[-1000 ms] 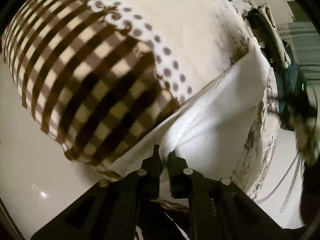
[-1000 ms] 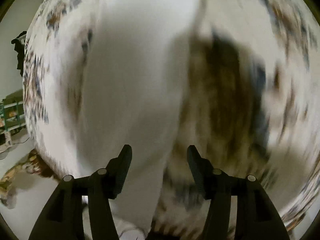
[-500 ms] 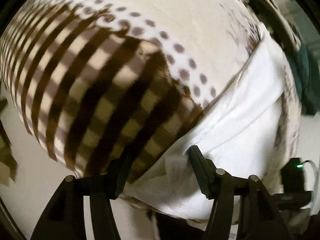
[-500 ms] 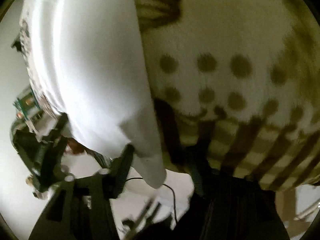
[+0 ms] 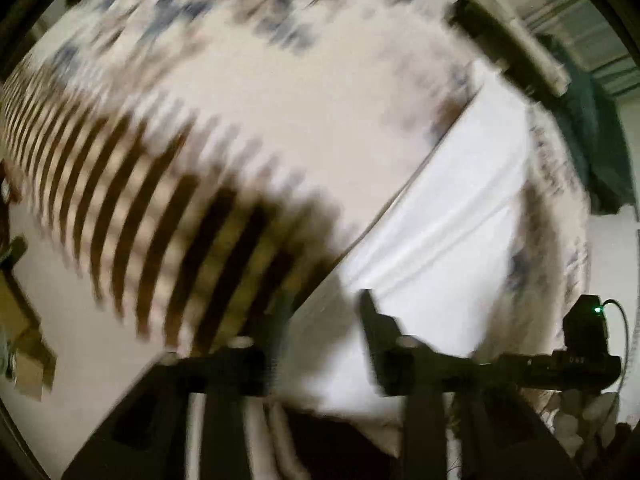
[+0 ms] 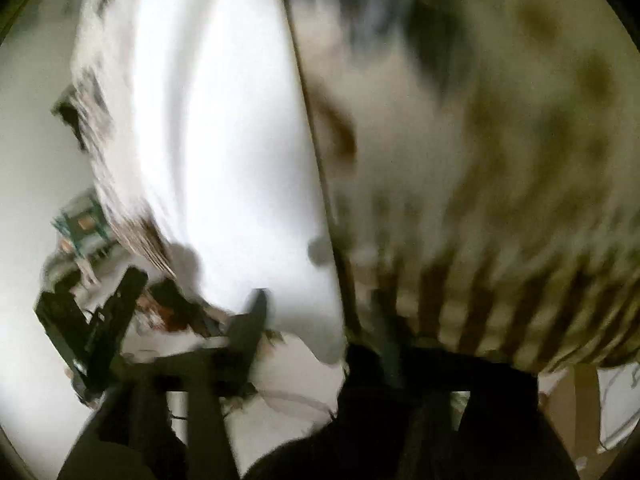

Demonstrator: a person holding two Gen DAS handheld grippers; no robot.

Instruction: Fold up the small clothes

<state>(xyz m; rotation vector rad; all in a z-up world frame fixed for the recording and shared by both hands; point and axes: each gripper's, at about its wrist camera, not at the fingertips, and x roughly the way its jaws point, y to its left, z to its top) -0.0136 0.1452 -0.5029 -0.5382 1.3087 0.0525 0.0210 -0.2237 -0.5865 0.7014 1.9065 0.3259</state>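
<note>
Fingers [image 5: 370, 320] of the left gripper [image 5: 320, 332] stand wide apart, nothing pinched between them, and the white garment [image 5: 452, 216] lies flat right under and ahead of them. That white cloth sits on a patterned bedspread [image 5: 248, 104], cream with brown checks and stripes toward the near edge and blurred blue-brown motifs farther off. The garment runs as a long band from the near edge of the bed up toward the far right, its straight hem lying against the check pattern. Everything smears with motion blur here. Beyond the bed's right edge, a black device with a green light [image 5: 586, 328] shows low on the right.

Over on the right wrist view, the right gripper [image 6: 320, 316] also has its fingers [image 6: 252, 320] spread wide, gripping nothing; the right-hand finger is dark and hard to make out against the shadow. The white garment [image 6: 224, 128] fills the left-centre, its near corner hanging just over the bed's edge between the fingers. The pale floor [image 6: 28, 200] shows to the left.
</note>
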